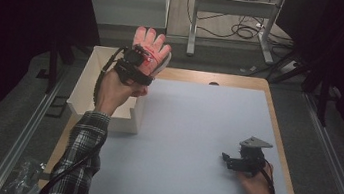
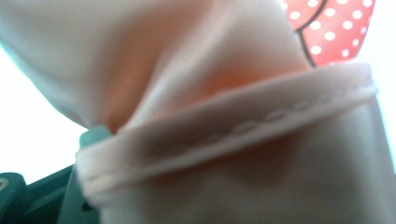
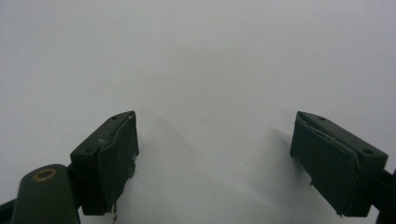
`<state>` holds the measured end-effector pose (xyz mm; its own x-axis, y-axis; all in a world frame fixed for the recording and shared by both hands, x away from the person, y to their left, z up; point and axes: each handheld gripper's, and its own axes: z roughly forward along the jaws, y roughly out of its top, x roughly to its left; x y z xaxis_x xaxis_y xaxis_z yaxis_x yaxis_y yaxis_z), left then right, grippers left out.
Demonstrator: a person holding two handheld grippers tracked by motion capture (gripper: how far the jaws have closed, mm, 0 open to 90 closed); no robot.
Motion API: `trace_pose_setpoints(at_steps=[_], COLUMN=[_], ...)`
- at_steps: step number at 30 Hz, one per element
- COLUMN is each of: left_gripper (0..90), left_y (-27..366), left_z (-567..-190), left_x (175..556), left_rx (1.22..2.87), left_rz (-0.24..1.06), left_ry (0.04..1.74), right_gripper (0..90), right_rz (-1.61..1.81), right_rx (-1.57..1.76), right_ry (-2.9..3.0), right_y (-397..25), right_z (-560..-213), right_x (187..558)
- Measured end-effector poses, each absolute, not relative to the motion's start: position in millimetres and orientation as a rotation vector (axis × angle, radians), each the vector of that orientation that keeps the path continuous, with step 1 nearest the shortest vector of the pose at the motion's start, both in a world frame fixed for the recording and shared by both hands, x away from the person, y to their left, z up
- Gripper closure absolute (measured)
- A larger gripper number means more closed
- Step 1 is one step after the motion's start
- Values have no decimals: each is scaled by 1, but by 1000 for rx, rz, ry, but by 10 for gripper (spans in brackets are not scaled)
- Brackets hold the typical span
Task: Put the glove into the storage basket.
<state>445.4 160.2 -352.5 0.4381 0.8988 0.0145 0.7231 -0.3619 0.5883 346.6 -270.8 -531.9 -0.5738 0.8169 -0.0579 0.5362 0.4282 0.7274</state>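
Jaws of the right gripper [image 1: 226, 159] stand wide and empty, low over the grey table [image 1: 191, 130]. Farther off, the left gripper [image 1: 137, 57] pinches a pink glove [image 1: 152, 49] by its hem — fingers up — directly above the white box [image 1: 91, 86].

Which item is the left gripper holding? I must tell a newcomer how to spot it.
Start at the white bin on the table's left edge. Above it the left gripper clamps a pale pink glove, fingers up. Its red, white-dotted patch marks it out.
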Motion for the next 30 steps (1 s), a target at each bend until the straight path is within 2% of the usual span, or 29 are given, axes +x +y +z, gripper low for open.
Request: trace_pose_setpoints(at_steps=[16, 30], left_gripper=[388, 381], left_y=[218, 220], left_z=[-377, -426], left_x=[445, 459], left_rx=[2062, 2042], left_rz=[478, 463], left_ry=[1555, 1637], right_gripper=[154, 154], right_rz=[946, 945], right_rx=[1151, 1150], right_ry=[2283, 2283], right_y=[-271, -271], right_z=[-532, -532], right_x=[347, 347])
